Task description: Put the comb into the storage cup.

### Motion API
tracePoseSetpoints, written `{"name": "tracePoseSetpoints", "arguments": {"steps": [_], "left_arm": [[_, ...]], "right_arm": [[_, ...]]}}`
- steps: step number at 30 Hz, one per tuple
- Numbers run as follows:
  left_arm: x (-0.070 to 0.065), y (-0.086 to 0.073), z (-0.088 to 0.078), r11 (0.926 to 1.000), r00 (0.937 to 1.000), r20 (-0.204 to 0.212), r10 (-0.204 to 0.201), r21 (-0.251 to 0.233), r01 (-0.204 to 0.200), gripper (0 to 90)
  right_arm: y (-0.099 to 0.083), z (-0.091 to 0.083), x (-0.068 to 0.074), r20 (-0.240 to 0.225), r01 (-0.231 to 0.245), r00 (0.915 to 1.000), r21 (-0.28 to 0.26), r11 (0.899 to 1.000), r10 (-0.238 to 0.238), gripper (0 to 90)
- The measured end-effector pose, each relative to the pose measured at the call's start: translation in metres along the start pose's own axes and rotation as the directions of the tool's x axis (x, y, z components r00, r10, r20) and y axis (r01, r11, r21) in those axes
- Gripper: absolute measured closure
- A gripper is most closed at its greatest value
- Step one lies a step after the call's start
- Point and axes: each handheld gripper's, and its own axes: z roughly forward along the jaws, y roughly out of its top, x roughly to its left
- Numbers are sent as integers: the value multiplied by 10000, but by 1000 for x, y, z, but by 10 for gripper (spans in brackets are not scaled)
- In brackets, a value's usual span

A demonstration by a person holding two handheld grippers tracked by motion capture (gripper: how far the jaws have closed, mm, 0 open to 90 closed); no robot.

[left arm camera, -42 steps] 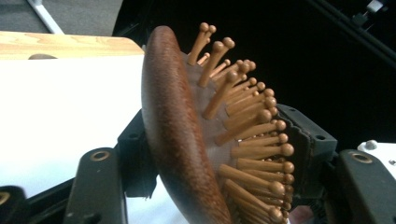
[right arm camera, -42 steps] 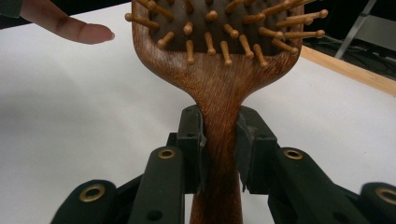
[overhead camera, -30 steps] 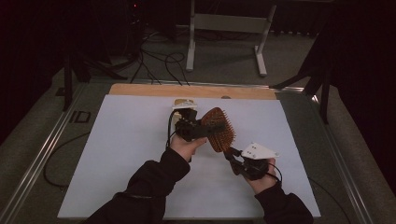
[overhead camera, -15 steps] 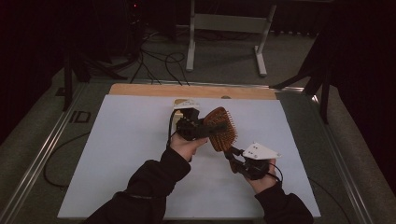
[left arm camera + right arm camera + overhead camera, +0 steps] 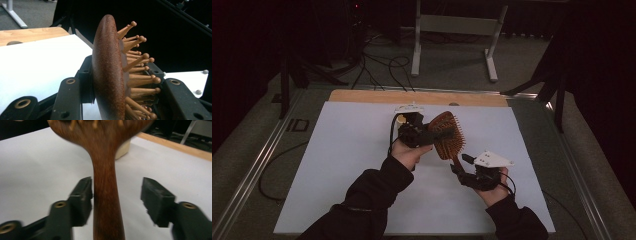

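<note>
A brown wooden hairbrush (image 5: 446, 135) with ball-tipped wooden pins is held up over the white sheet. My left gripper (image 5: 431, 134) is shut on its oval head (image 5: 107, 70), one jaw on the smooth back and the other among the pins. The handle (image 5: 106, 195) runs down between the jaws of my right gripper (image 5: 459, 169). Those jaws have just been opening. In the right gripper view (image 5: 117, 192) the left jaw sits right beside the handle and the right jaw stands well clear of it.
A white sheet (image 5: 347, 150) covers the table, with a bare wooden strip (image 5: 417, 97) along the far edge. A cream-coloured object (image 5: 123, 148) lies on the sheet behind the brush. Cables and a metal stand are on the floor beyond.
From the high view both hands and the brush stay nearly where they were. No clear shift shows at that distance.
</note>
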Motion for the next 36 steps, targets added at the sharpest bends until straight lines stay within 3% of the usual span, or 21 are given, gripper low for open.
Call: {"name": "tracePoseSetpoints", "arguments": {"steps": [6,10,16,25,36], "left_arm": [[1,6,-8,9998,9998,-171,134,-154,-136,551],[3,11,-15,9995,9993,-313,200,-226,-207,551],[7,19,-24,9991,9978,-586,310,-284,-327,551],[17,27,-38,9981,9954,-931,232,-548,-284,550],[27,37,-54,9963,9895,-1421,272,-764,-384,549]], "right_arm": [[-1,0,-1,-263,-91,9996,-12,10000,91,212],[-2,-2,-2,-451,-198,9988,4,9998,198,151],[-5,-3,-1,-559,19,9984,99,9999,-13,96],[-10,-9,1,-320,565,9979,-61,9984,-566,77],[-16,-12,-6,-144,390,9991,-49,9992,-391,78]]}}
